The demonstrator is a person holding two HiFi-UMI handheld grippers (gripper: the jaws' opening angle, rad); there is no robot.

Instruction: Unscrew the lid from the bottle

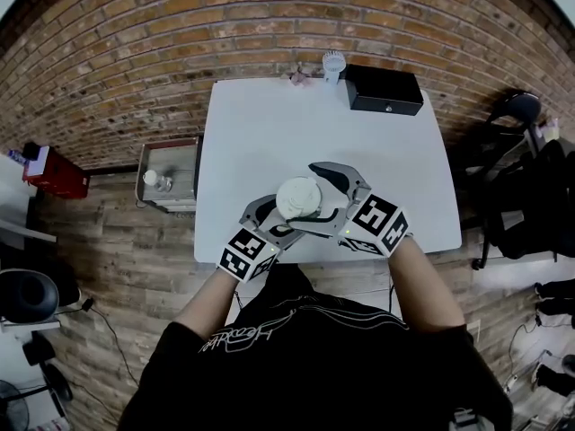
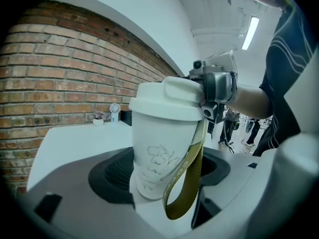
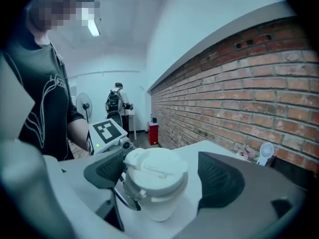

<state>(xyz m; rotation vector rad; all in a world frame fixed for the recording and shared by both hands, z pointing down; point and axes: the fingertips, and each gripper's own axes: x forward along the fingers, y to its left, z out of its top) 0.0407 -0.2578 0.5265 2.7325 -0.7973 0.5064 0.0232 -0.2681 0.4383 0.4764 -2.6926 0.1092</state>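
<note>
The left tool (image 1: 272, 220) clamped the white flower-printed bottle (image 2: 155, 151) low on its body; the right tool (image 3: 163, 177) held its jaws wide apart around the white rounded lid (image 3: 155, 169).

White bottle (image 2: 159, 153) with a faint grey flower line-drawing, white lid (image 3: 155, 171), olive strap (image 2: 187, 178). White counter (image 1: 269, 133). Wall (image 1: 135, 52) of red-brown brick with pale joints. Left gripper (image 2: 164, 168) and right gripper (image 3: 162, 176) grey, with black ribbed pads (image 3: 219, 178); cubes (image 1: 379, 223) in black-and-white squares. Black box (image 1: 384, 90), white fan (image 1: 333, 64), brown plank floor (image 1: 117, 241), black shirt (image 1: 314, 357) with white line print
</note>
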